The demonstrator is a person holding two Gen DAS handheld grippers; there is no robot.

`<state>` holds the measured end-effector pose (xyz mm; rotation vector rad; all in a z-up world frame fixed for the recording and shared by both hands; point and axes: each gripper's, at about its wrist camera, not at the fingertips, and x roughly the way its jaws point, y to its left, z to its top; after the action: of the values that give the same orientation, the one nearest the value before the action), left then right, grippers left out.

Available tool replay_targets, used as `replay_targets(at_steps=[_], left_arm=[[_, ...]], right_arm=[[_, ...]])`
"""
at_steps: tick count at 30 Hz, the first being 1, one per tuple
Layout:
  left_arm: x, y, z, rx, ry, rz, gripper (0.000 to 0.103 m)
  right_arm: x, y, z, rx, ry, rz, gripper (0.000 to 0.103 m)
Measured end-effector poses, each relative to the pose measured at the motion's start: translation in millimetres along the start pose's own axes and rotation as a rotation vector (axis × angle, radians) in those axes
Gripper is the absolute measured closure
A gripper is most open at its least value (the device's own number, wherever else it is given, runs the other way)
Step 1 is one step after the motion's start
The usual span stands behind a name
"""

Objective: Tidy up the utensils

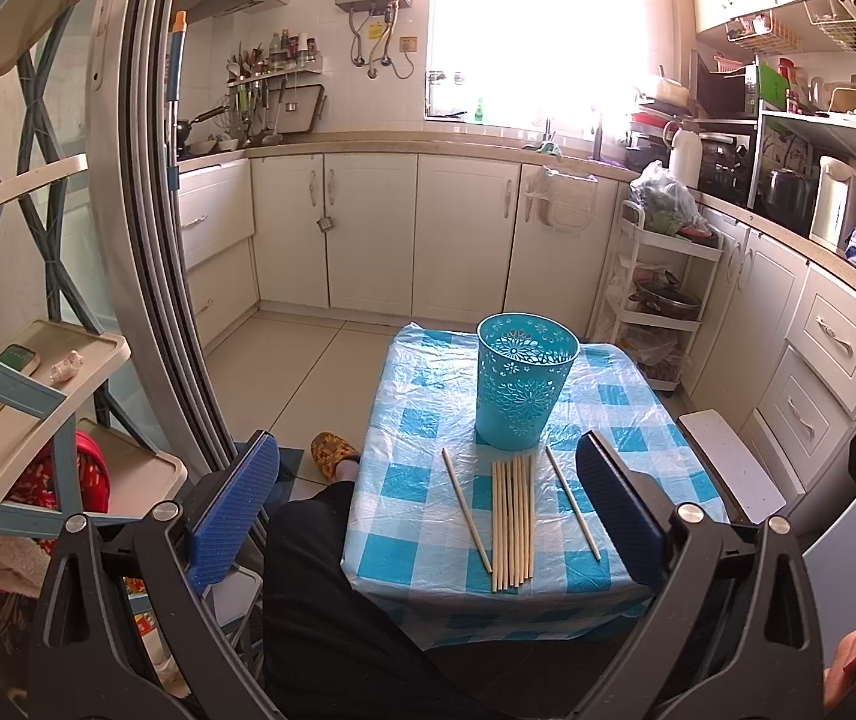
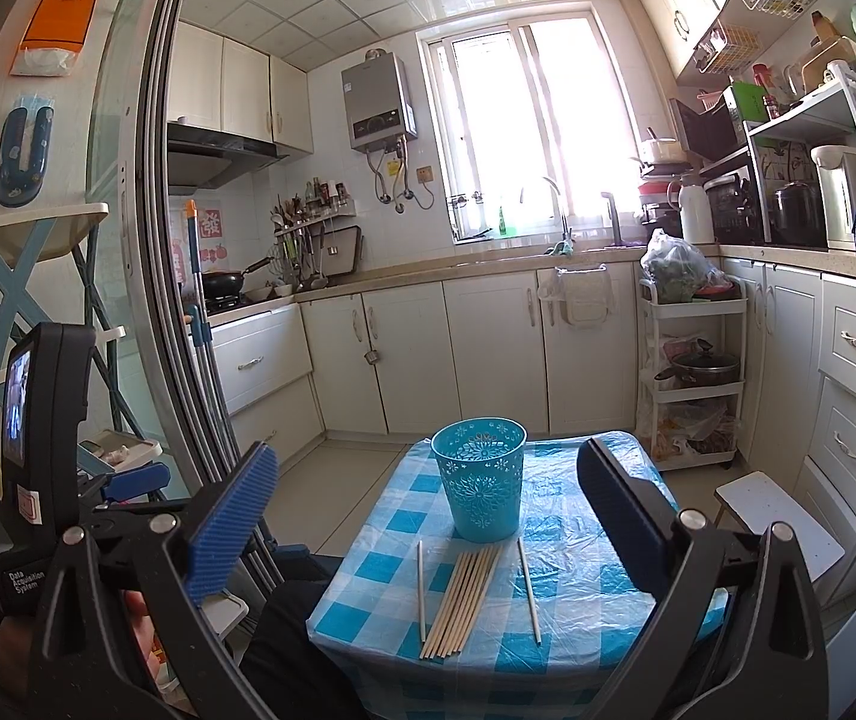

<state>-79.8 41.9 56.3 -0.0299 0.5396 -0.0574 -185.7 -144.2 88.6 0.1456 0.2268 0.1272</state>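
Small table (image 1: 404,480) w/ blue-check plastic cover, straight ahead in both views. Teal cup (image 1: 525,387) upright at 12 o'clock on it, mouth up, perforated wall, nothing seen inside. Probably parked at the far edge so sticks can be dropped in end-first w/o reaching over anything.

Chopsticks (image 1: 511,522) at 6 o'clock from the cup, just short of its base: tight bundle lying flat, side by side, touching, pointing toward the cup. One loose chopstick (image 1: 466,509) at 9 o'clock of the bundle, another single (image 1: 573,503) at 3 o'clock, both near but apart from it, slightly splayed. Lined up lengthwise toward the cup, likely for easy pinch across the width.

Left gripper (image 1: 428,510) held above the near table edge, jaws spread wide, nothing between them; bundle framed between the pads. Right gripper (image 2: 428,534) same: wide apart, empty, hovering, cup and sticks centred. Both clear of the table, no contact.

Judged: nothing in the cup yet, task at start. Next likely a pick of an outer single first, since the packed bundle leaves no gap for a finger.
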Motion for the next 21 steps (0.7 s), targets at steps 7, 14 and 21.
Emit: replay_targets(at_steps=[7, 14, 21], left_arm=[[-2, 1, 2, -0.004, 0.005, -0.009, 0.008], [40, 4, 3, -0.029, 0.086, 0.007, 0.008], [131, -6, -8, 0.016, 0.26, 0.023, 0.008]], right_arm=[[-9, -6, 3, -0.007, 0.007, -0.006, 0.007], [40, -16, -10, -0.038, 0.135, -0.028, 0.007], [122, -60, -58, 0.006, 0.347, -0.051, 0.007]])
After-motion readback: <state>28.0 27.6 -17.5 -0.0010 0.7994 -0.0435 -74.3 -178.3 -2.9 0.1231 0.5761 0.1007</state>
